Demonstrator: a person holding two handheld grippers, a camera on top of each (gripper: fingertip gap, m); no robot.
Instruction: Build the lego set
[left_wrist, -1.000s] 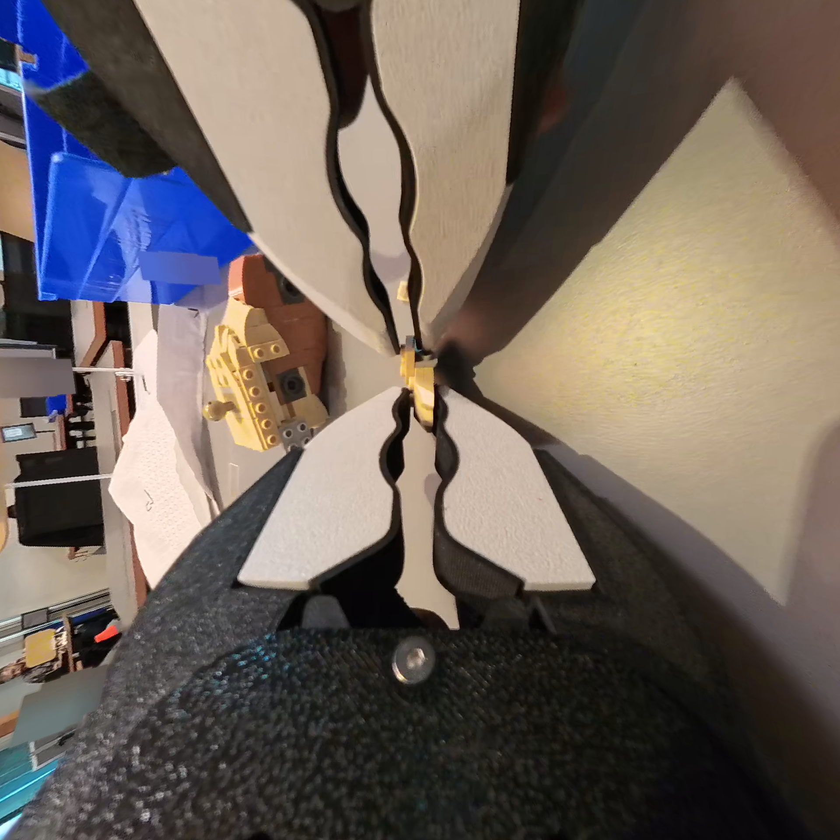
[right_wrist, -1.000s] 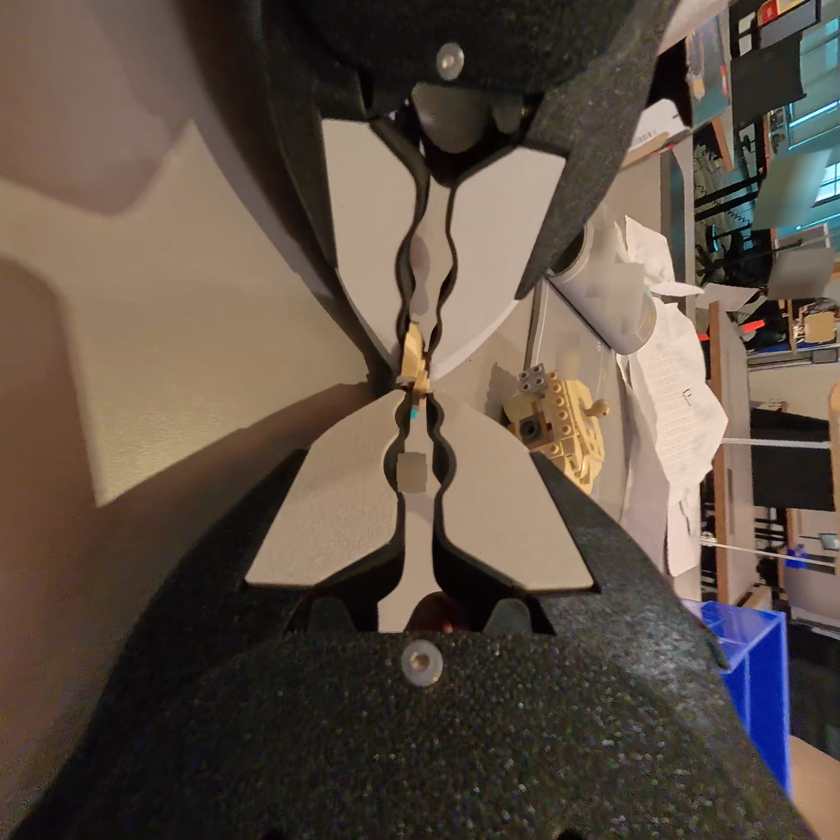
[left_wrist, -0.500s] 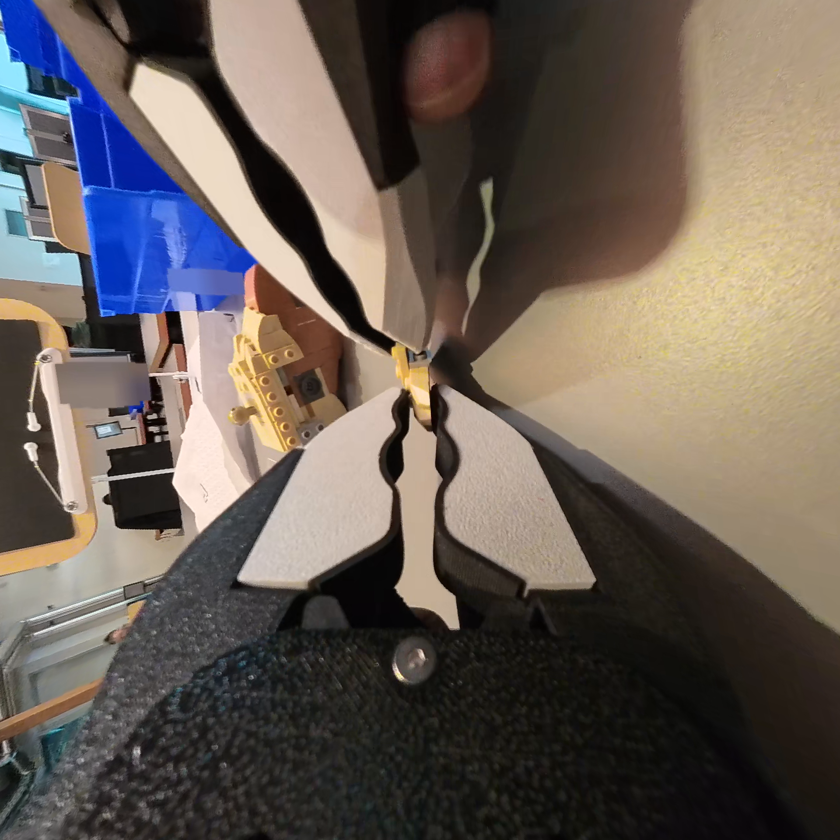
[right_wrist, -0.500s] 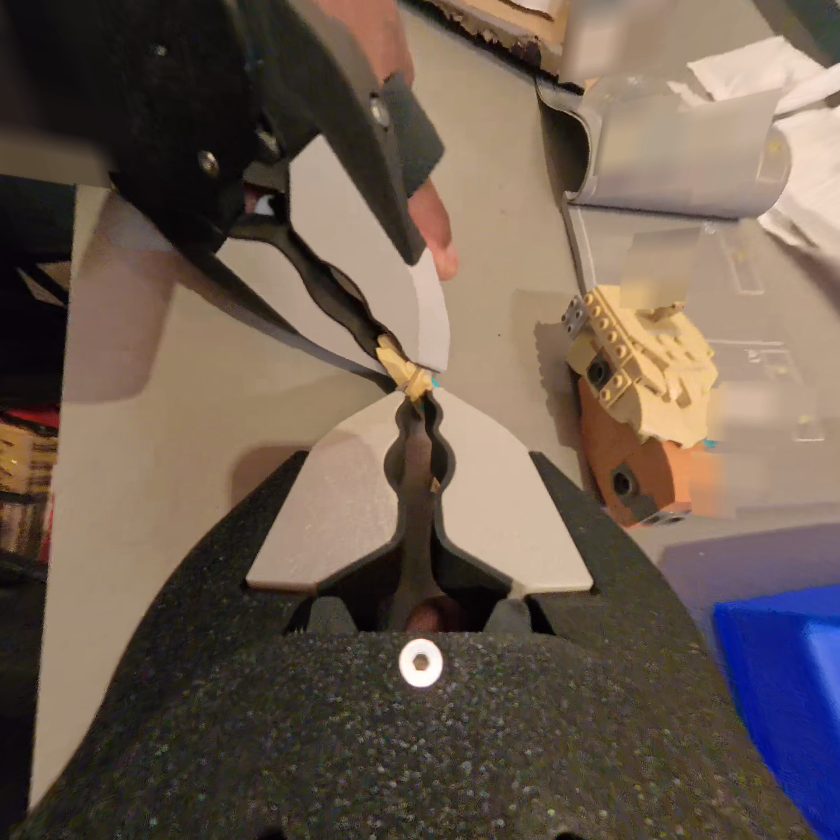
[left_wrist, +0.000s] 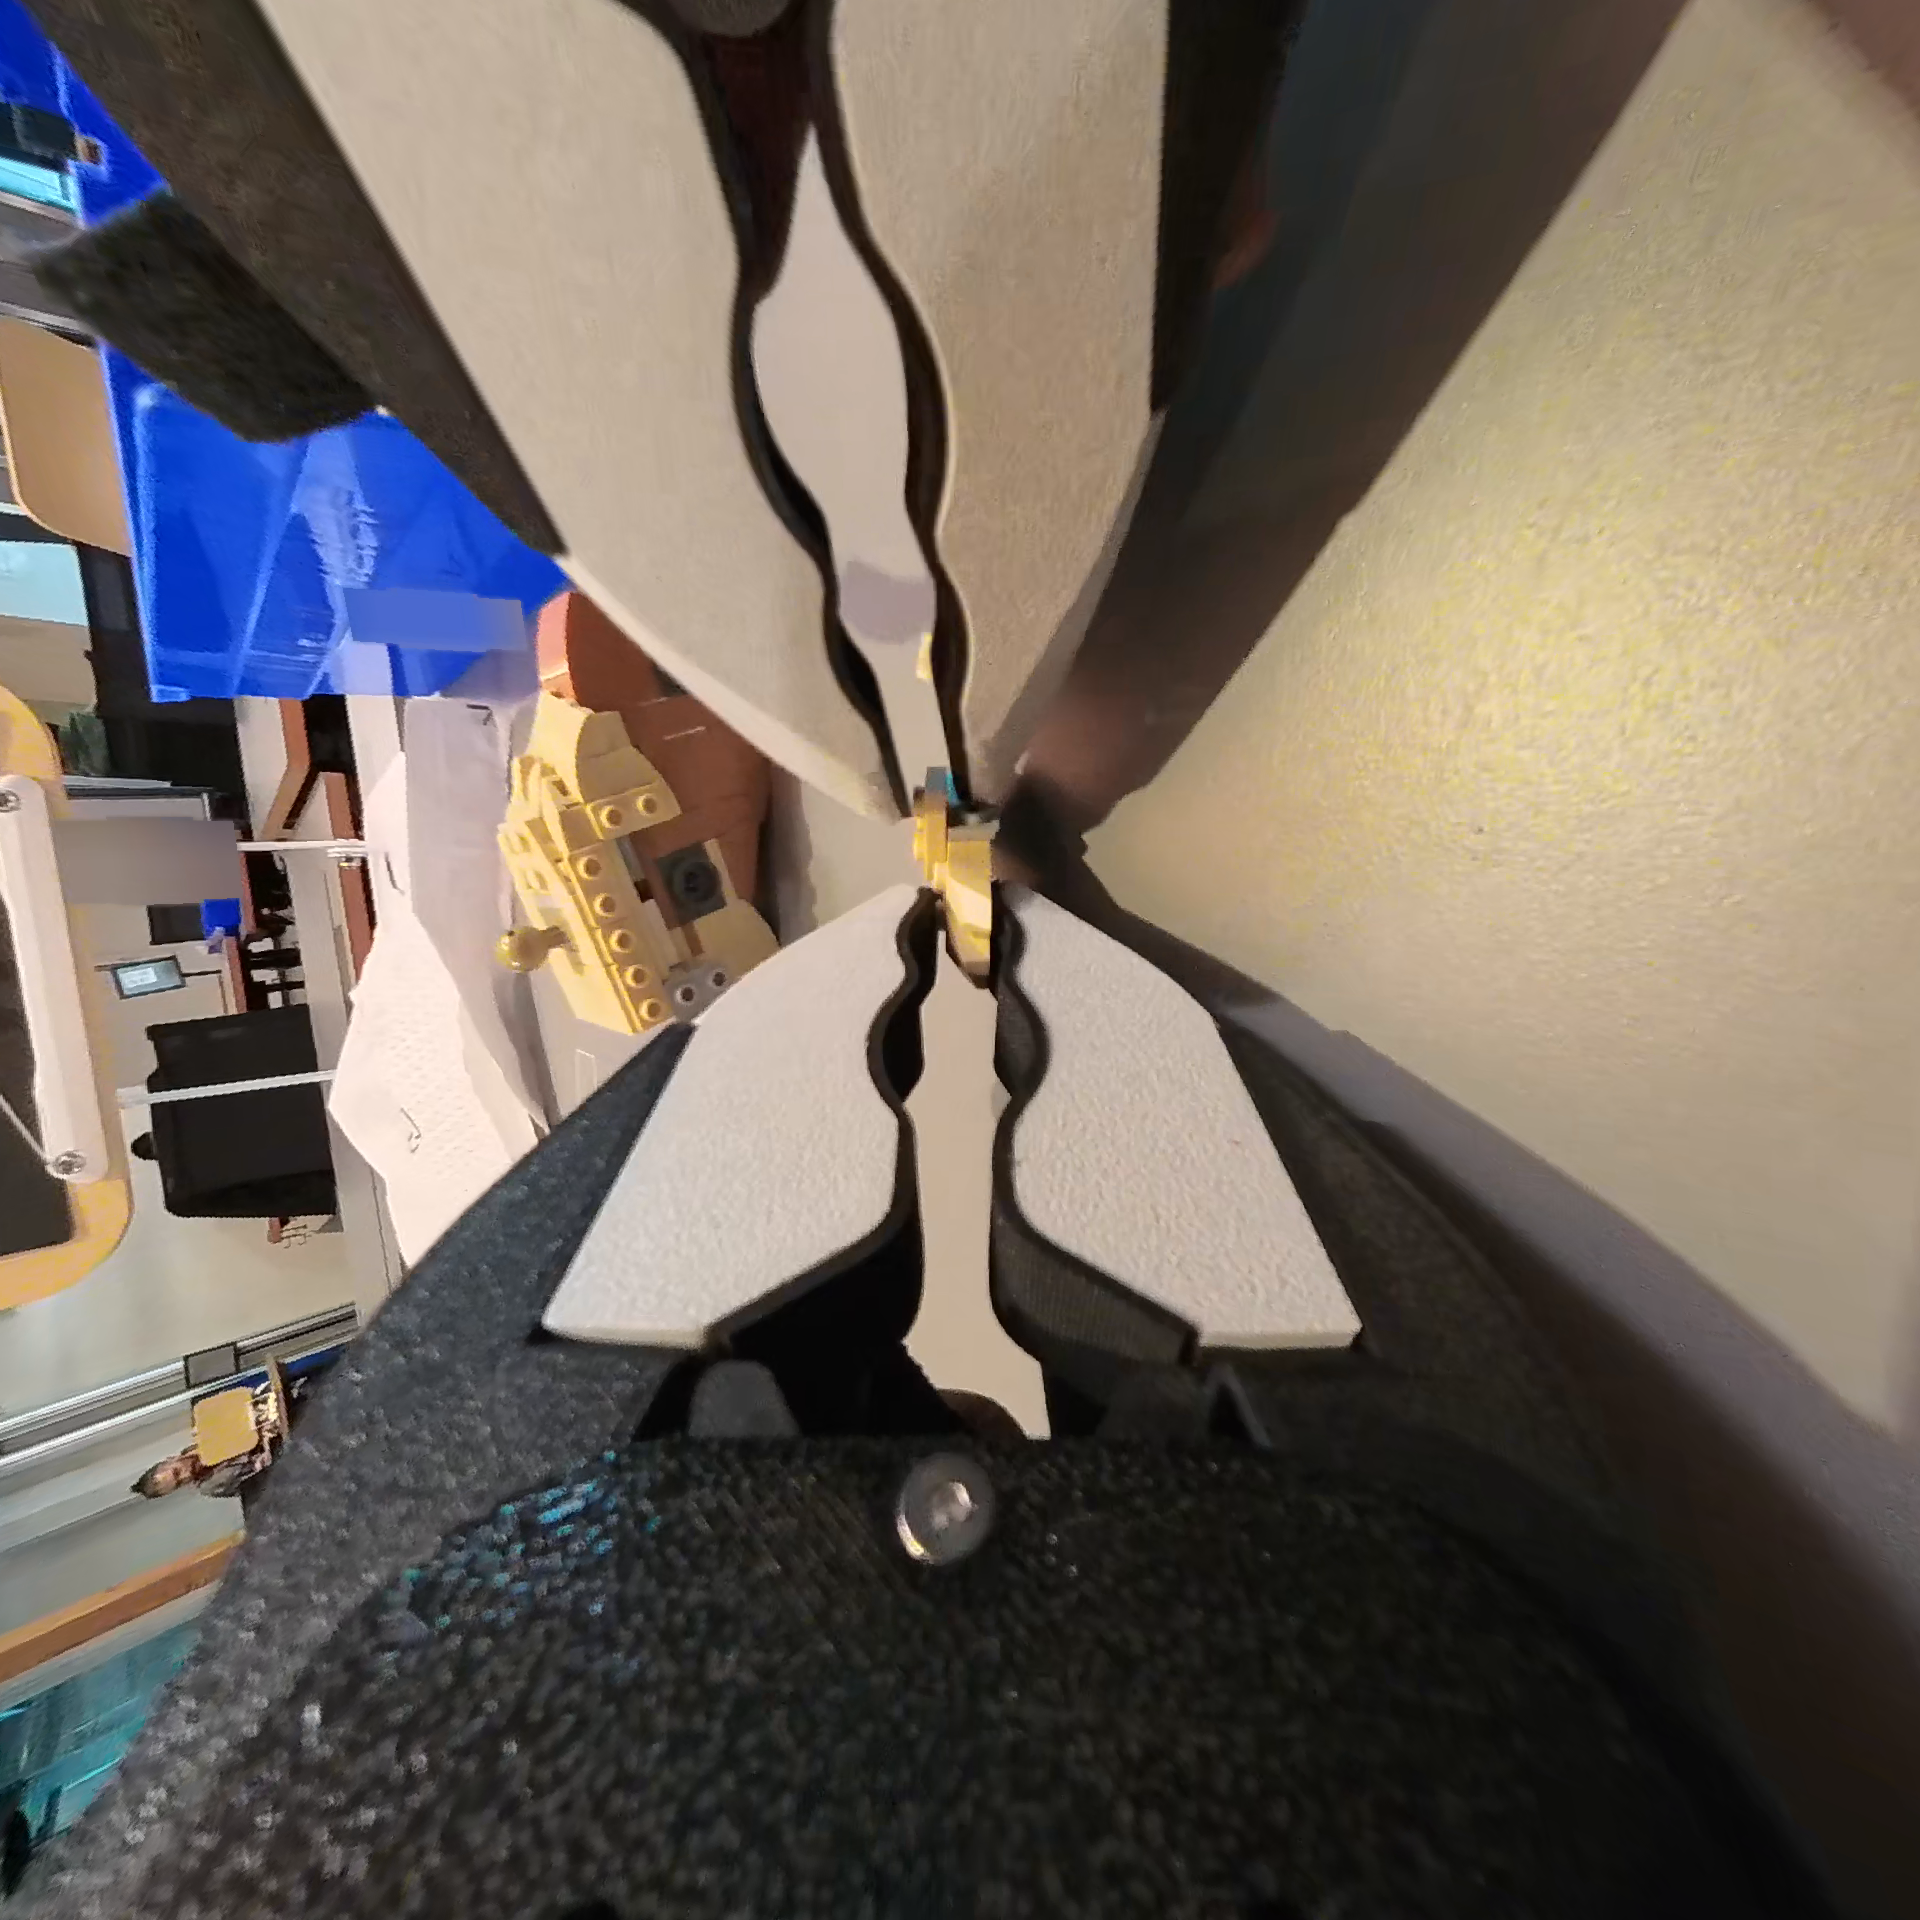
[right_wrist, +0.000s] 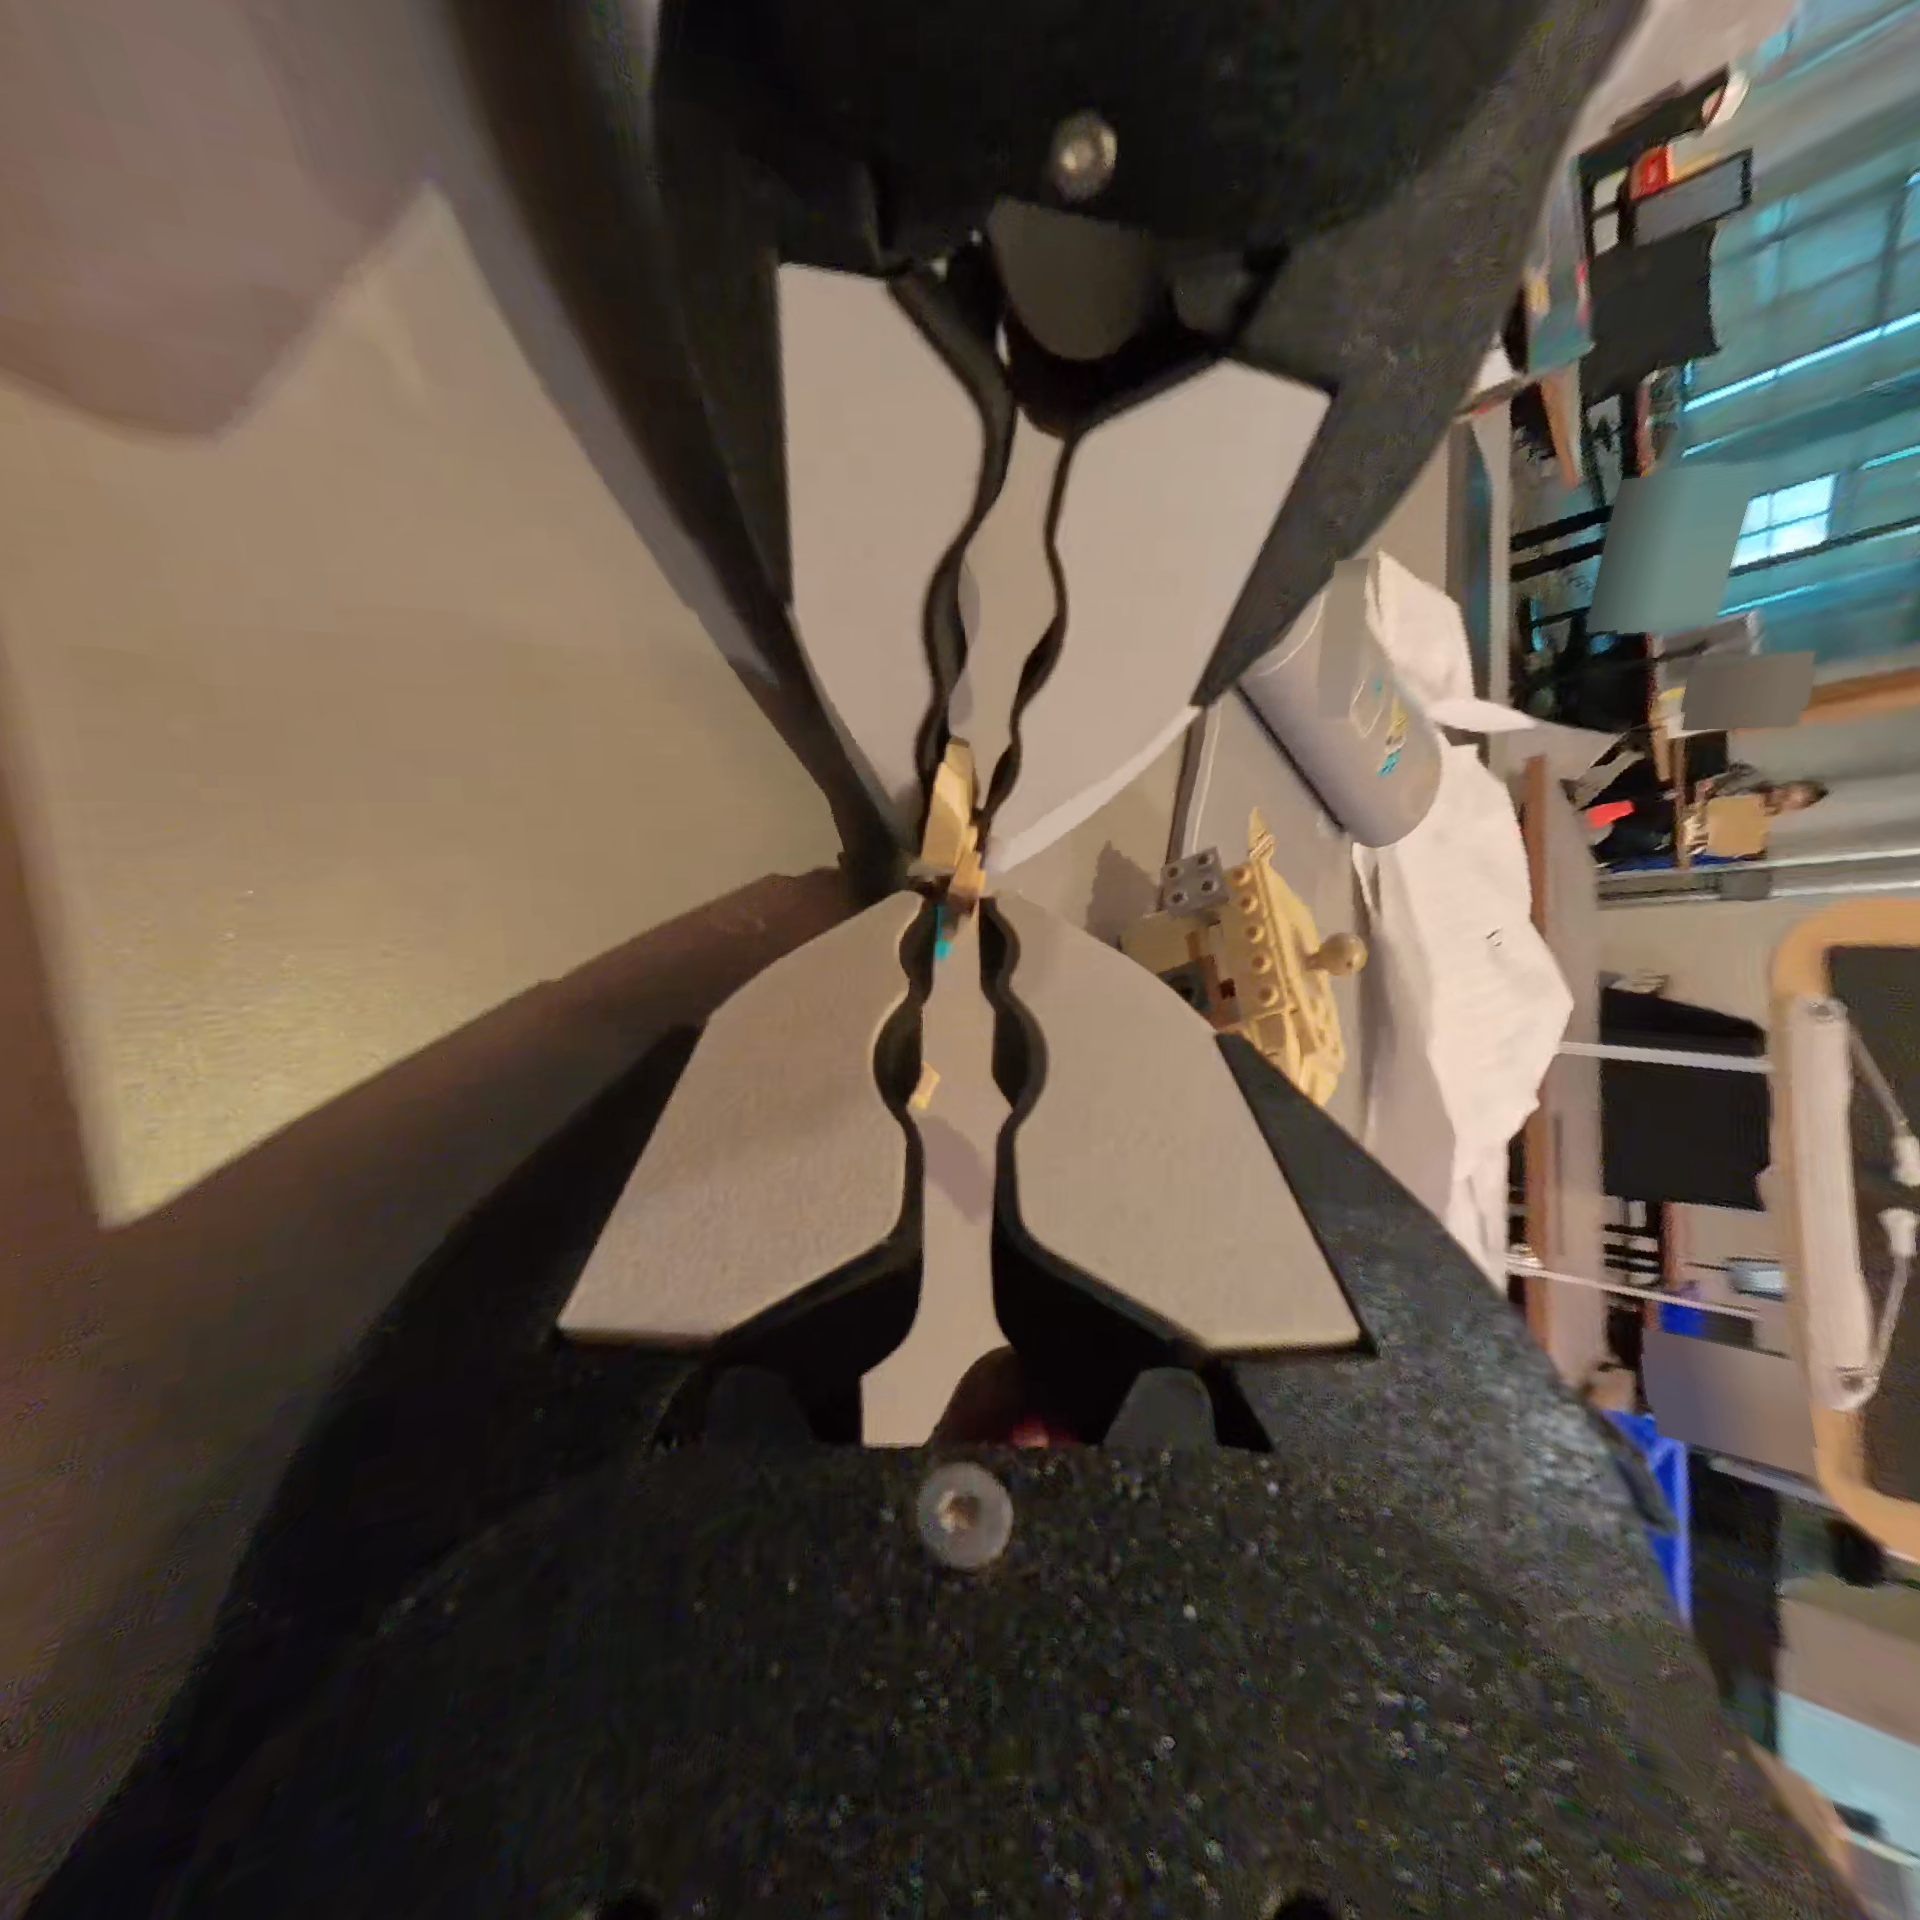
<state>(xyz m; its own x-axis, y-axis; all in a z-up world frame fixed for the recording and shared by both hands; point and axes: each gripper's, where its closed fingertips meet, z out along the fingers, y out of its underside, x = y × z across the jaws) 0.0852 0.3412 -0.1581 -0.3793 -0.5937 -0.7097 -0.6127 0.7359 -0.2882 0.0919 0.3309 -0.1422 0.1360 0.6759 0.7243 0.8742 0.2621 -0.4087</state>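
Note:
My left gripper is shut on a small tan lego piece. My right gripper comes in from the top of the left wrist view, tip to tip with it, touching that piece. In the right wrist view my right gripper is shut on a small piece with a teal bit, pressed against the tan piece in the left gripper opposite. The partly built tan and brown lego model lies on the table behind, also in the right wrist view.
Both views are rolled sideways over the grey table. A blue bin and crumpled white paper lie past the model. A white cylinder and paper lie beside it. A tiny tan bit lies on the table.
Half a second ago the grippers were swung out of line at an angle. Now they are back in line, tip to tip, with both pieces still held.

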